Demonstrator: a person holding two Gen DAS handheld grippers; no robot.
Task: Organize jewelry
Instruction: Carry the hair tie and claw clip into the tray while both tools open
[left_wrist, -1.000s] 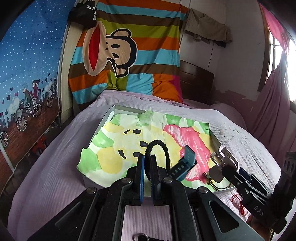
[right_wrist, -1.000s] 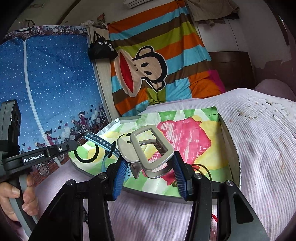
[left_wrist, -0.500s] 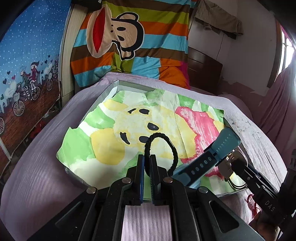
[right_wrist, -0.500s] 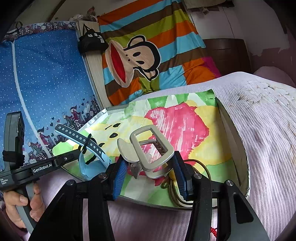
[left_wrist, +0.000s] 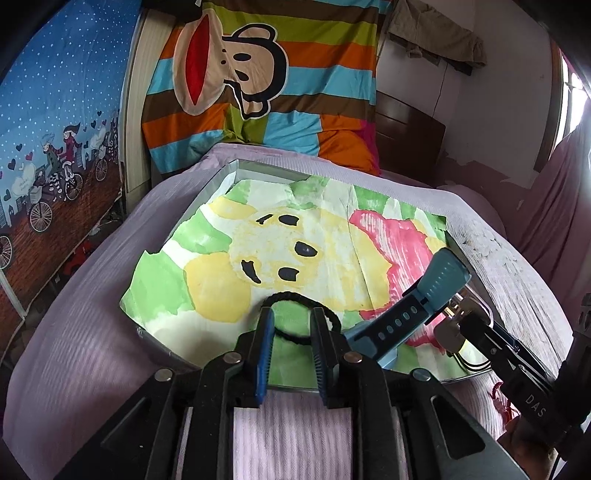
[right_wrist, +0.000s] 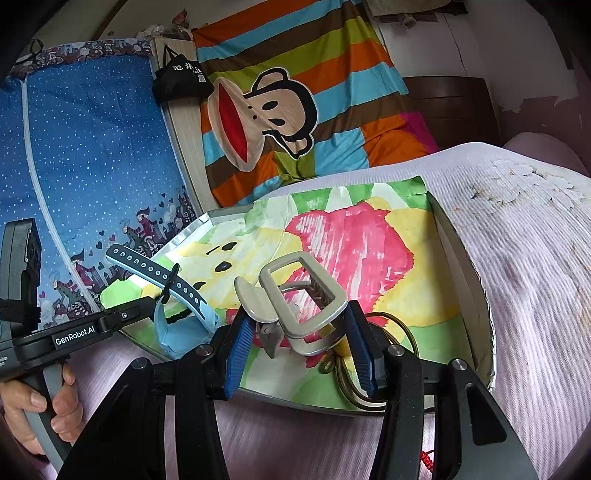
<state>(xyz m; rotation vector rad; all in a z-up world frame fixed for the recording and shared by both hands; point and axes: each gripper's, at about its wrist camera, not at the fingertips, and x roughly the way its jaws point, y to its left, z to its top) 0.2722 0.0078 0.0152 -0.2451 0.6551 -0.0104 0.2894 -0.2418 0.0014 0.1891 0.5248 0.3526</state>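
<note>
Bed-top tray (left_wrist: 221, 177), left gripper (left_wrist: 291, 317) jaws now parted around hair tie (left_wrist: 295, 299), right gripper (right_wrist: 299, 325) still clamping hair claw (right_wrist: 303, 295).

We see open room over the far and middle tray (left_wrist: 229, 173), where the painted paper (left_wrist: 325, 229) lies bare. The near edge is crowded: a black hair tie (left_wrist: 295, 295) lies between the left gripper (left_wrist: 291, 325) jaws, a blue watch strap (left_wrist: 424, 295) slants up beside it, and the right gripper (right_wrist: 299, 328), with a silver clip (right_wrist: 306, 295) between its jaws, fills the near right corner above a cord (right_wrist: 402, 328). The bed (right_wrist: 535, 258) right of the tray is free.
</note>
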